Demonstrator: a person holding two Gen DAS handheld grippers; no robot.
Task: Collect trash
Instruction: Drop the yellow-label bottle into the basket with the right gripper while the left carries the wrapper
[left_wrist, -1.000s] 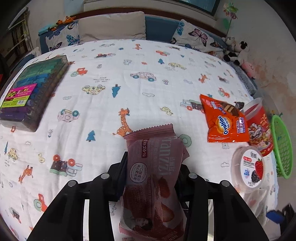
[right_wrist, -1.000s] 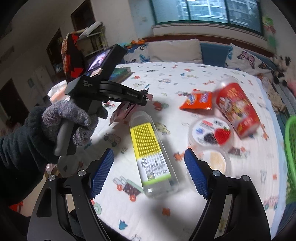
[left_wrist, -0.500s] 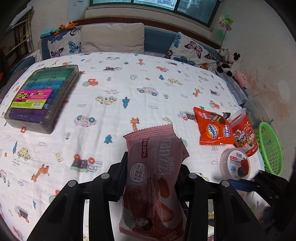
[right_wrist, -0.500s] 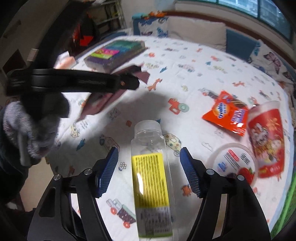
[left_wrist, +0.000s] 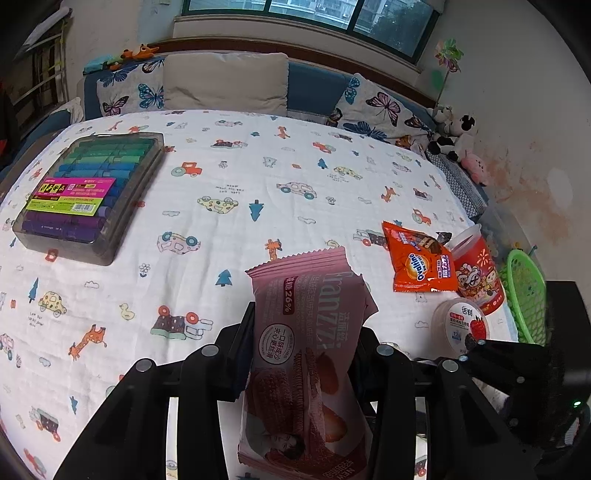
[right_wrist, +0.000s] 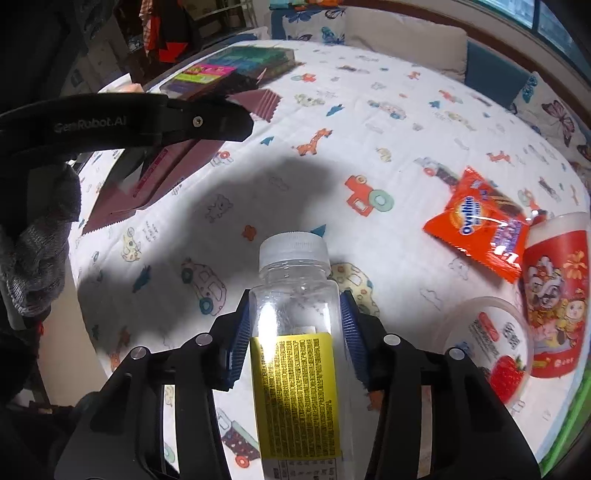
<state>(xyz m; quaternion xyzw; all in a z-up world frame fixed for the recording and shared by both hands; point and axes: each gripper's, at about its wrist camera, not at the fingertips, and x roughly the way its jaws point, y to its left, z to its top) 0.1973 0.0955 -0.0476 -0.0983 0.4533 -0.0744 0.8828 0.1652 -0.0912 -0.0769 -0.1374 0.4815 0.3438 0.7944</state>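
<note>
My left gripper is shut on a pink snack wrapper and holds it above the bed. My right gripper is shut on a clear plastic bottle with a yellow label and white cap. The left gripper and its wrapper also show at the left of the right wrist view. An orange Ovaltine packet, a red cup and a round yoghurt tub lie at the bed's right edge. They also show in the right wrist view: the packet, the cup, the tub.
A green basket sits beyond the bed's right edge. A clear box of coloured markers lies at the far left of the bed. Pillows and plush toys line the back.
My right gripper has closed in around the bottle and now grips it. My left gripper has lifted a little with the wrapper still in it.
</note>
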